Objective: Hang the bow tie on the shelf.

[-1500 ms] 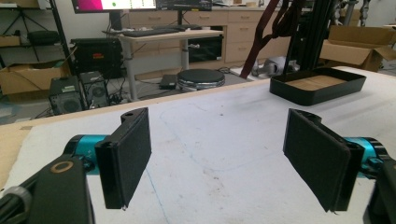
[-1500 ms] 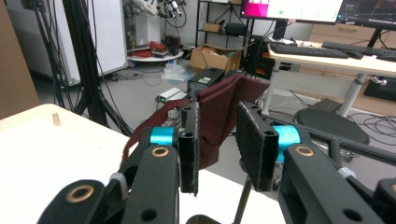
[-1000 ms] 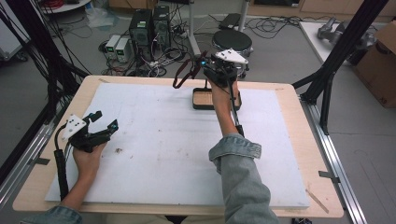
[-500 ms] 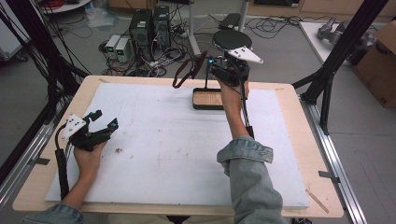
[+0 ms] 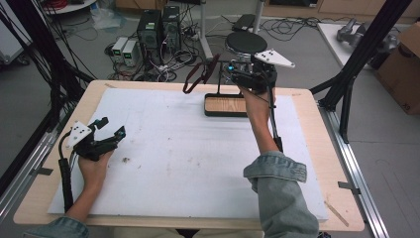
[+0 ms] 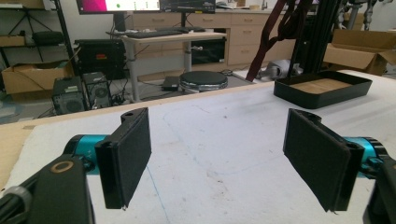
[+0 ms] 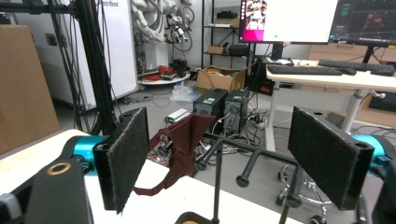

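A dark red strap [image 5: 199, 77] hangs from a thin black stand [image 7: 243, 151] at the table's far edge. The strap [image 7: 186, 140] droops over the stand's rod, straight ahead of my right gripper [image 7: 229, 163]. That gripper [image 5: 229, 72] is held up over the black tray with a wooden bottom [image 5: 225, 105], open wide with nothing between its pads. My left gripper [image 5: 106, 134] rests at the left of the white mat, also open and empty [image 6: 217, 158]. From there the tray [image 6: 299, 98] and the strap [image 6: 280, 32] lie far off to the right.
A white mat [image 5: 188, 148] covers most of the wooden table. Beyond the far edge are a round black stool [image 5: 246, 42], computer towers [image 5: 158, 25] and cables on the floor. Black frame posts [image 5: 364, 57] flank the table. A cardboard box [image 5: 403, 59] stands at the right.
My right gripper has risen and moved away from the person, from above the tray up to the level of the stand and strap. The left gripper has stayed put.
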The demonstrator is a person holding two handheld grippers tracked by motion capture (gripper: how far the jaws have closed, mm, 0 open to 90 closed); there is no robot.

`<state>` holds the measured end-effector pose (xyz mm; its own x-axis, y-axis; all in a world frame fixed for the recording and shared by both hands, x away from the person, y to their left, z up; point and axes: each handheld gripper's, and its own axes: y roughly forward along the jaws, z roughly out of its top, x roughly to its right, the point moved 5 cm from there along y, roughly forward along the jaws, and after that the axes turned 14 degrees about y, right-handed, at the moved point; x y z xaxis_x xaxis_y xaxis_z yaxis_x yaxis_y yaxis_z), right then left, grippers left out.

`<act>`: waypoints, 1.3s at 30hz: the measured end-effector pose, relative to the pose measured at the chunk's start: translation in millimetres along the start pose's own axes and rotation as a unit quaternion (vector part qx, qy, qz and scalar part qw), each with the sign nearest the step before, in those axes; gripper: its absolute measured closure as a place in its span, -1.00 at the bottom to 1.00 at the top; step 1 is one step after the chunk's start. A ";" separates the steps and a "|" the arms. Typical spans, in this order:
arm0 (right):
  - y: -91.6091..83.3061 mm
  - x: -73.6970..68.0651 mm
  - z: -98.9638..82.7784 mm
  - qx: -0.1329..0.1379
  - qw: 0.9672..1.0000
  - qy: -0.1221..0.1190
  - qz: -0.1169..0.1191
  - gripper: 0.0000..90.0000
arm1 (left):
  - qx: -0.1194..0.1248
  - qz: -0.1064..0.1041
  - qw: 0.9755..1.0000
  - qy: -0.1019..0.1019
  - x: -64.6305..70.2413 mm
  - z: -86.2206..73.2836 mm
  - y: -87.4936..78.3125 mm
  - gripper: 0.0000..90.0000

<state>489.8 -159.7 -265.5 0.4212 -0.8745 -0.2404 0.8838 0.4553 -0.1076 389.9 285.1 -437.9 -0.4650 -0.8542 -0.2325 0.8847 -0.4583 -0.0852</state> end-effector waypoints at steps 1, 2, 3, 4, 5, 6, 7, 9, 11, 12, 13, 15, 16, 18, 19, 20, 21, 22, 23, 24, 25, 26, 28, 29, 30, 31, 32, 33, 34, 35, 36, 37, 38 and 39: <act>-4.7 -0.1 1.6 0.005 1.000 -0.004 0.004 -0.56 | -0.001 0.000 1.000 0.000 0.2 -0.1 -0.1 -0.48; -9.1 -0.4 2.2 0.010 1.000 -0.008 0.004 -0.56 | -0.002 -0.001 1.000 0.000 0.2 -0.3 -0.1 -0.48; -13.3 -0.2 2.3 0.014 1.000 -0.014 0.004 -0.56 | -0.003 -0.001 1.000 0.001 0.1 -0.5 -0.1 -0.49; -17.0 0.1 1.9 0.015 1.000 -0.021 0.005 -0.57 | -0.004 -0.001 1.000 0.001 0.1 -0.6 -0.2 -0.49; -21.0 0.4 1.0 0.014 1.000 -0.024 0.006 -0.58 | -0.005 -0.002 1.000 0.001 0.2 -0.6 -0.2 -0.49; -25.2 1.0 -0.2 0.013 1.000 -0.025 0.008 -0.59 | -0.005 -0.001 1.000 0.001 0.2 -0.8 -0.1 -0.49; -29.4 1.6 -1.3 0.010 1.000 -0.025 0.009 -0.61 | -0.006 -0.001 1.000 0.001 0.2 -0.9 -0.1 -0.49; -38.1 2.2 -3.3 0.008 1.000 -0.028 0.011 -0.62 | -0.006 0.000 1.000 0.002 0.1 -1.0 0.1 -0.49; -47.9 2.2 -5.2 0.015 0.999 -0.037 0.012 -0.62 | -0.007 0.000 1.000 0.002 0.1 -1.1 0.1 -0.49; -52.6 2.3 -6.3 0.016 0.999 -0.042 0.011 -0.65 | -0.007 0.001 1.000 0.002 0.0 -1.1 0.2 -0.49; -55.6 2.5 -7.0 0.013 0.999 -0.043 0.011 -0.67 | -0.007 0.002 1.000 0.003 -0.1 -1.2 0.3 -0.49; -65.9 3.6 -9.1 0.018 0.999 -0.045 0.012 -0.67 | -0.008 0.001 1.000 0.003 0.0 -1.3 0.3 -0.49; -70.7 4.4 -10.3 0.022 0.999 -0.048 0.012 -0.68 | -0.009 0.002 1.000 0.003 0.0 -1.4 0.3 -0.49; -80.3 6.1 -13.7 0.026 0.998 -0.050 0.010 -0.71 | -0.009 0.002 1.000 0.003 0.0 -1.6 0.4 -0.49; -83.7 7.1 -15.1 0.028 0.998 -0.050 0.010 -0.71 | -0.010 0.002 1.000 0.003 0.0 -1.7 0.4 -0.49; -88.3 8.6 -17.3 0.031 0.998 -0.049 0.011 -0.71 | -0.010 0.002 1.000 0.003 0.0 -1.8 0.5 -0.49; -94.0 10.7 -20.8 0.032 0.998 -0.046 0.011 -0.72 | -0.011 0.002 1.000 0.003 0.0 -1.8 0.5 -0.49; -98.1 13.1 -23.5 0.035 0.998 -0.047 0.010 -0.72 | -0.011 0.002 1.000 0.003 0.1 -1.8 0.4 -0.49; -101.0 15.2 -25.8 0.035 0.998 -0.047 0.009 -0.72 | -0.012 0.002 1.000 0.004 0.2 -1.9 0.4 -0.49; -105.0 18.1 -28.9 0.037 0.998 -0.044 0.008 -0.72 | -0.012 0.002 1.000 0.005 0.2 -1.9 0.4 -0.49; -108.9 21.0 -32.1 0.040 0.998 -0.041 0.008 -0.72 | -0.014 0.002 1.000 0.006 0.2 -1.9 0.2 -0.49; -113.3 25.5 -36.0 0.040 0.998 -0.041 0.005 -0.72 | -0.014 0.002 1.000 0.006 0.3 -1.8 0.2 -0.49; -119.4 31.1 -41.9 0.040 0.998 -0.039 -0.002 -0.72 | -0.013 0.002 1.000 0.007 0.5 -1.7 0.3 -0.49; -124.1 34.6 -45.8 0.041 0.998 -0.037 -0.006 -0.72 | -0.013 0.002 1.000 0.007 0.6 -1.7 0.4 -0.49; -127.7 37.5 -48.7 0.046 0.998 -0.036 -0.007 -0.72 | -0.013 0.003 1.000 0.007 0.8 -1.8 0.7 -0.49; -131.1 40.1 -51.9 0.047 0.998 -0.033 -0.009 -0.72 | -0.015 0.003 1.000 0.008 0.9 -1.8 0.7 -0.49; -133.8 42.8 -55.0 0.047 0.998 -0.030 -0.010 -0.72 | -0.014 0.002 1.000 0.008 1.2 -1.7 0.7 -0.49; -136.3 45.1 -58.3 0.047 0.998 -0.028 -0.012 -0.72 | -0.015 0.002 1.000 0.010 1.2 -1.7 0.6 -0.49; -138.1 46.6 -61.0 0.045 0.999 -0.025 -0.015 -0.72 | -0.016 0.002 1.000 0.010 1.3 -1.7 0.6 -0.49; -140.7 48.8 -64.9 0.046 0.999 -0.024 -0.017 -0.73 | -0.015 0.003 1.000 0.010 1.4 -1.7 0.7 -0.49; -142.8 50.0 -68.0 0.043 0.999 -0.023 -0.017 -0.73 | -0.016 0.003 1.000 0.010 1.4 -1.8 0.6 -0.49; -144.2 50.7 -70.2 0.045 0.999 -0.023 -0.018 -0.73 | -0.017 0.002 1.000 0.010 1.3 -1.9 0.6 -0.49; -146.7 51.3 -74.3 0.046 0.999 -0.022 -0.017 -0.73 | -0.017 0.003 1.000 0.010 1.3 -1.9 0.6 -0.49; -148.3 51.7 -77.5 0.044 0.999 -0.022 -0.019 -0.74 | -0.017 0.003 1.000 0.010 1.3 -1.9 0.6 -0.49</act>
<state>364.8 -259.4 -336.7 0.3936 -0.8986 -0.1939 0.9132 0.4064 -0.0296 389.9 284.2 -440.1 -0.4594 -0.8514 -0.2532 0.8881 -0.4446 -0.1163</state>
